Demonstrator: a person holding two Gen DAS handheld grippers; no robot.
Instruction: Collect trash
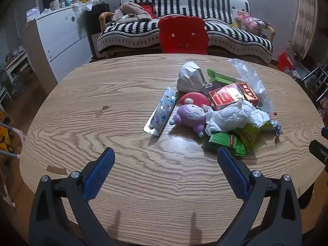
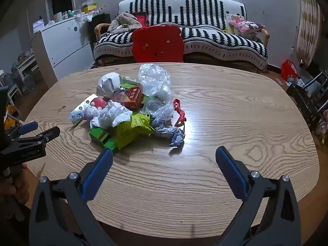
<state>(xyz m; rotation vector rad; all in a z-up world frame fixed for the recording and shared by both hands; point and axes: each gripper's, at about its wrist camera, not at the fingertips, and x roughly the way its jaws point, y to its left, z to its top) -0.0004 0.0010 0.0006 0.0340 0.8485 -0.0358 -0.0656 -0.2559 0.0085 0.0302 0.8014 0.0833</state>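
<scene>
A heap of trash lies on the oval wooden table (image 1: 123,174): a crumpled white tissue (image 1: 231,116), red carton (image 1: 225,97), green box (image 1: 225,143), blister pack (image 1: 162,112), purple toy (image 1: 190,116), grey paper wad (image 1: 191,79) and clear plastic bag (image 2: 154,82). My left gripper (image 1: 165,157) is open and empty, near the heap's front left. My right gripper (image 2: 164,155) is open and empty, just in front of the heap (image 2: 131,114). A crumpled foil wrapper (image 2: 172,133) and a red wrapper (image 2: 179,112) lie on the heap's right side.
A red bear-shaped chair (image 1: 183,34) stands behind the table, with a striped sofa (image 1: 225,20) beyond. A white cabinet (image 1: 61,39) is at the left. The left gripper shows at the left edge of the right wrist view (image 2: 30,139).
</scene>
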